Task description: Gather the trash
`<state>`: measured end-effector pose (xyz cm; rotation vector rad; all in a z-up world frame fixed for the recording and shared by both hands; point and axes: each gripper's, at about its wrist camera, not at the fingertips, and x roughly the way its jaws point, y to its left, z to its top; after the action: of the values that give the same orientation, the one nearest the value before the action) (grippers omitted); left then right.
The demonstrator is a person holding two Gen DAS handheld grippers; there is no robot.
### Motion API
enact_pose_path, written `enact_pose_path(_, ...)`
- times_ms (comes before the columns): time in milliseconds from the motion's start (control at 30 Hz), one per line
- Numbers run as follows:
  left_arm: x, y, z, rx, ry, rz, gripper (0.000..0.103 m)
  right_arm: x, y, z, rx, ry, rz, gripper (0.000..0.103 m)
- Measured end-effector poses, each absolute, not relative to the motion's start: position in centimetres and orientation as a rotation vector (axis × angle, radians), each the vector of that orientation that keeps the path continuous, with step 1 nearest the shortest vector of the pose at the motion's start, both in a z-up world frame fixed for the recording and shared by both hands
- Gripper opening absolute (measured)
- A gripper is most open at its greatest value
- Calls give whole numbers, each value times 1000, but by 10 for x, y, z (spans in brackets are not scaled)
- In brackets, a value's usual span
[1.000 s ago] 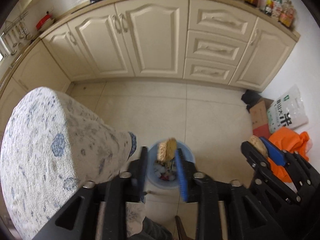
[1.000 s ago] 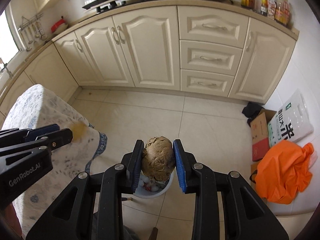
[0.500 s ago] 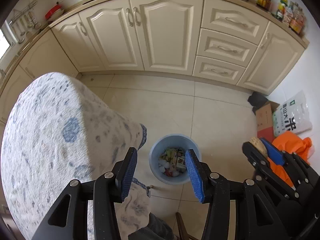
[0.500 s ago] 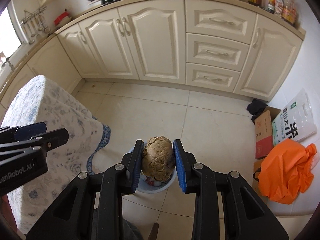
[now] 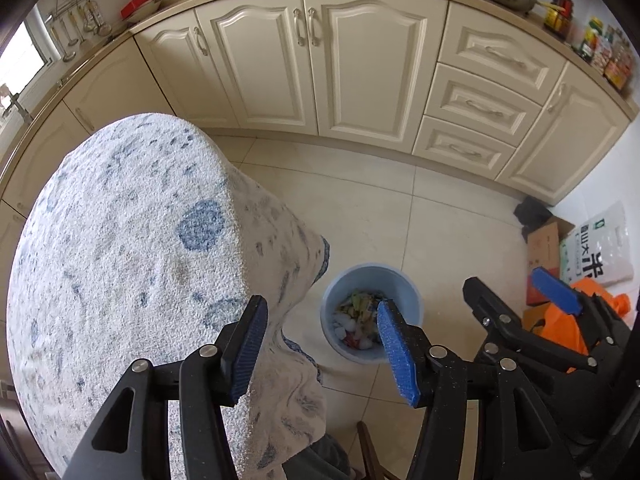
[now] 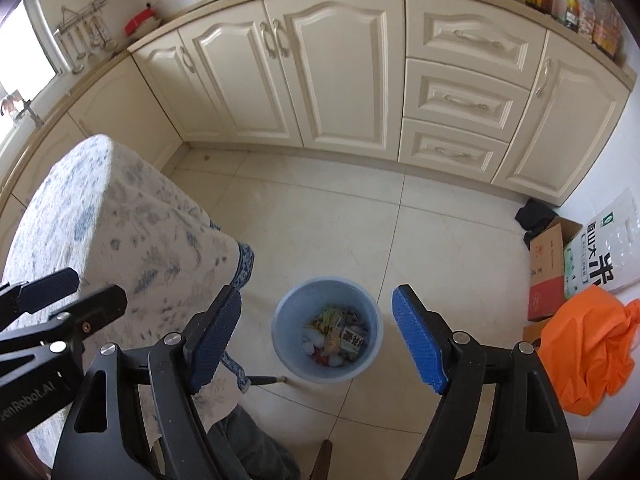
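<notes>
Right tongs (image 6: pixel 316 342) spread wide and opening further, nothing between the blue pads, pointing steeply down over a light blue trash bin (image 6: pixel 326 292) on the tiled floor (image 6: pixel 340 216). Inside the bin, a heap of trash (image 6: pixel 336 336): wrappers, a small printed carton, pale crumpled bits. Left tongs (image 5: pixel 320 346) also parted and opening, empty, hanging over the edge of a bench draped in a blue-flecked white cloth (image 5: pixel 132 248), with the bin just beyond its corner. To the right by the wall, an orange bag (image 6: pixel 588 344), a cardboard box (image 6: pixel 548 256) and a white printed sack (image 6: pixel 600 252). Behind, cream cabinets (image 6: pixel 332 80) under a worktop with a wok and bottles.
</notes>
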<state>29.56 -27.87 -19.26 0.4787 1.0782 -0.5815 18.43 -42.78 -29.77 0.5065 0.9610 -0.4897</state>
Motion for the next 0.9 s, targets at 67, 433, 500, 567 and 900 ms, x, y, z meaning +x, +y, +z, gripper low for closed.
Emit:
enact_pose_path(67,296,-278,-193,480,1081,-582,53,183,-427,-299,508,966,-493,80)
enact_pose_path(433,290,-269,-196,437,1107,-549,53,175,-428,-292,482,956,-514,80)
enact_pose_path(500,287,-264,-196,424,1103,-530,54,174,-427,-289,470,951,-511,80)
enact_pose_path(567,284,-259,-194,404,1097,-510,55,174,-424,-286,453,943,-502,80)
enact_pose_path(900,259,-206,-178,277,1058,-377,56,176,-399,-266,327,897,-422,80)
